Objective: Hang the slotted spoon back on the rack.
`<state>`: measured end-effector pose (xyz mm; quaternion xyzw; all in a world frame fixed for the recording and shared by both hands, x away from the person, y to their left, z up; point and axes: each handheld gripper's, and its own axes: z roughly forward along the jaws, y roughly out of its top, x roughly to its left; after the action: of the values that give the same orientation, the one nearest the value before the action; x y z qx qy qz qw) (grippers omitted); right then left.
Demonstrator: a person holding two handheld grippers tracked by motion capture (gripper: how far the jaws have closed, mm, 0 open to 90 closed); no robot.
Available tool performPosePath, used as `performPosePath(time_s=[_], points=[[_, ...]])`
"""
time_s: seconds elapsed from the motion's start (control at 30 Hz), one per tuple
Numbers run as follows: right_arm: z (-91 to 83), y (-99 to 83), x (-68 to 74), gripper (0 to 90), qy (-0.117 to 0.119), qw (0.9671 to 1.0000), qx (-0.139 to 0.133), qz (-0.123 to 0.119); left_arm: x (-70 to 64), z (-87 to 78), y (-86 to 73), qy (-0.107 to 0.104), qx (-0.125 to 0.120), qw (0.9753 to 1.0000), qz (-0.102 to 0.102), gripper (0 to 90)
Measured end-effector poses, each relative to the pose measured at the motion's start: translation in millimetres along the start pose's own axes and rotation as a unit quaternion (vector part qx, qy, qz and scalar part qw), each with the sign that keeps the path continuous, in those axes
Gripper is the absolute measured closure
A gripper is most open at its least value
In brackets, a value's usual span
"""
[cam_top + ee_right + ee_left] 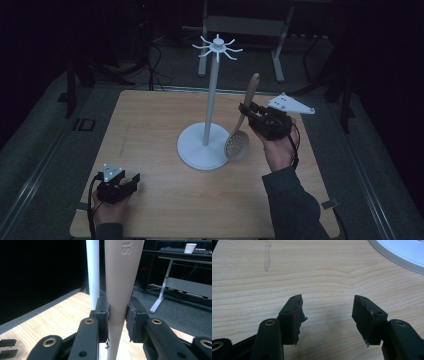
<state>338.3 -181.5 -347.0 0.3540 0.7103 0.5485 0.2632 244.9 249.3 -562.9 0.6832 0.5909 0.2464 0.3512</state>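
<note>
A beige slotted spoon [240, 137] hangs upright, bowl down near the stand's base, handle up. My right gripper [246, 111] is shut on its handle [120, 290], to the right of the white pole [212, 100]. In the right gripper view the pole [92, 272] rises just behind the left jaw. The white stand has a round base [197, 147] and a ring of hooks [218, 47] on top. My left gripper [134, 181] rests open near the table's front left corner. Its jaws [328, 315] hold nothing over bare wood.
The wooden table [150, 125] carries the stand at its middle. The stand's base edge [402, 255] lies ahead and right of the left gripper. Beyond the table are a desk frame [277, 45], cables and dark floor.
</note>
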Motion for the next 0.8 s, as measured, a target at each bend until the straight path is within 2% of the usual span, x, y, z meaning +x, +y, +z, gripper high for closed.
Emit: performPosePath(time_s=[0.8], points=[[-2.5, 13.8, 3.8, 73.3, 0.004, 0.9999, -0.012, -0.005, -0.2, 0.4, -0.1, 0.000, 0.001, 1.0000, 0.001, 42.1]])
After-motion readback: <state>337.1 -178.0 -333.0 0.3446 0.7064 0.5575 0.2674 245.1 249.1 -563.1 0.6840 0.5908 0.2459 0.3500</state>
